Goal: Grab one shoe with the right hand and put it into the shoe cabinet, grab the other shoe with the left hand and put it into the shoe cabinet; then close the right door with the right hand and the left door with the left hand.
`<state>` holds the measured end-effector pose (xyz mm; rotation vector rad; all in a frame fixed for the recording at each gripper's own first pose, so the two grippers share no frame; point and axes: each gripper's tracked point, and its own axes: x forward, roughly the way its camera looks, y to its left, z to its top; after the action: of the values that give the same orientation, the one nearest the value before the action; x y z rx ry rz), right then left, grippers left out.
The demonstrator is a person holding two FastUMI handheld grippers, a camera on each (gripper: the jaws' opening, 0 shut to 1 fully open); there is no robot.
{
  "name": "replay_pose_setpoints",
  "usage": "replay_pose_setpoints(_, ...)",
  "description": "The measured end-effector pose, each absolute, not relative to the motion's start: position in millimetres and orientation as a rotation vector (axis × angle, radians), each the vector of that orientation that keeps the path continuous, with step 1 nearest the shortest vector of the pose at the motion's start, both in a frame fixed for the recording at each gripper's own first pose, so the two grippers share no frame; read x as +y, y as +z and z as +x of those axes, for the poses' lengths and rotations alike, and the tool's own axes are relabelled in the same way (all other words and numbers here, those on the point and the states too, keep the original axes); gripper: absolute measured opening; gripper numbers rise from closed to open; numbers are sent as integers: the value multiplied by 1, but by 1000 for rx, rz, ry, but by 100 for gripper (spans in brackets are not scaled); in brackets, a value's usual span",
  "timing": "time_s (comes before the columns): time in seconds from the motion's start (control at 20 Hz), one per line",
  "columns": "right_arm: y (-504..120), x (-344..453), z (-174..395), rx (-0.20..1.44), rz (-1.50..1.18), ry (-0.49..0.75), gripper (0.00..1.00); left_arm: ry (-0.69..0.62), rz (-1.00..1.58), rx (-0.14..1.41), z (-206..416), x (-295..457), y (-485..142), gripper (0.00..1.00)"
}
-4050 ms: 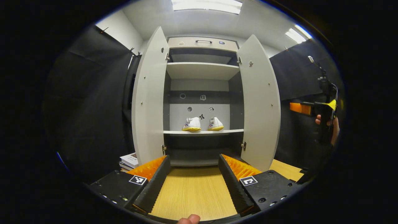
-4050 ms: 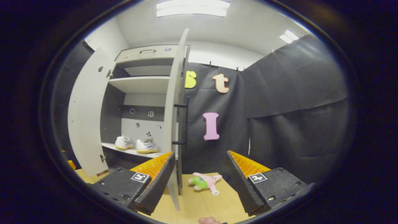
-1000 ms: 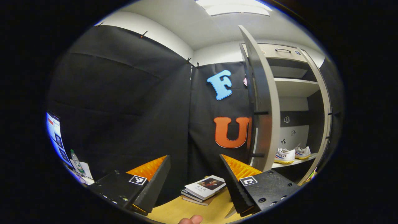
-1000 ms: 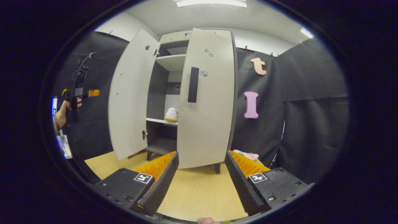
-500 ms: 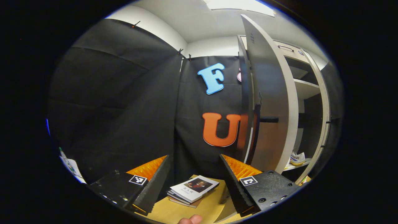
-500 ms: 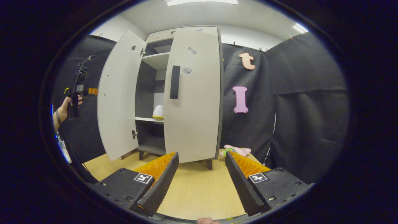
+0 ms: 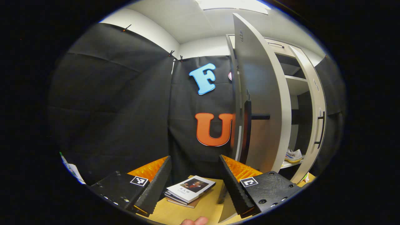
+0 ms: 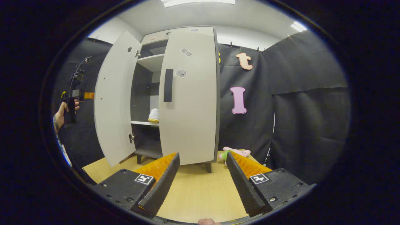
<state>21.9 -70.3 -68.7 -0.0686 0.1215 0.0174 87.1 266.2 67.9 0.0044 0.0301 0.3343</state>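
I take the shoe cabinet (image 8: 175,93) as my landmark. In the right gripper view its right door (image 8: 190,97) lies nearly flush with the cabinet front, its dark vertical handle (image 8: 168,85) facing me, while the left door (image 8: 114,97) stands swung out wide. Through the gap between the two doors I see one white shoe (image 8: 153,115) on the middle shelf (image 8: 143,123); in the left gripper view a shoe (image 7: 293,155) sits on that same shelf, its long axis roughly level along the shelf, heel end toward me as far as I can tell. Both shoes look stowed, so I judge the door closing is what remains.

My right gripper (image 8: 201,175) hangs in front of the cabinet, spread apart and holding nothing, clear of the right door. I judge it sits back there because the door needs at most a last nudge.

My left gripper (image 7: 195,179) is also spread and empty. It is out to the left of the cabinet, behind the open left door (image 7: 259,103), whose outer face and handle (image 7: 248,131) I see edge-on; I read that as the place to push the door shut from. A stack of books (image 7: 190,190) lies on the desk (image 7: 200,207) below, left of the cabinet. A pink plush toy (image 8: 237,152) lies on the desk just right of the cabinet's foot.
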Motion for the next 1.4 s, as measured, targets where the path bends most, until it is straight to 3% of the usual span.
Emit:
replay_pose_setpoints(0.65,-69,-94,23,133,-68,-21,94,305,-41,-17,99,208,64,91)
replay_pose_setpoints(1.15,-67,-111,24,134,-63,-53,97,146,-27,-9,136,126,56,92)
replay_pose_setpoints(1.4,-66,-118,22,131,-55,-74,97,205,34,-73,116,115,57,93)
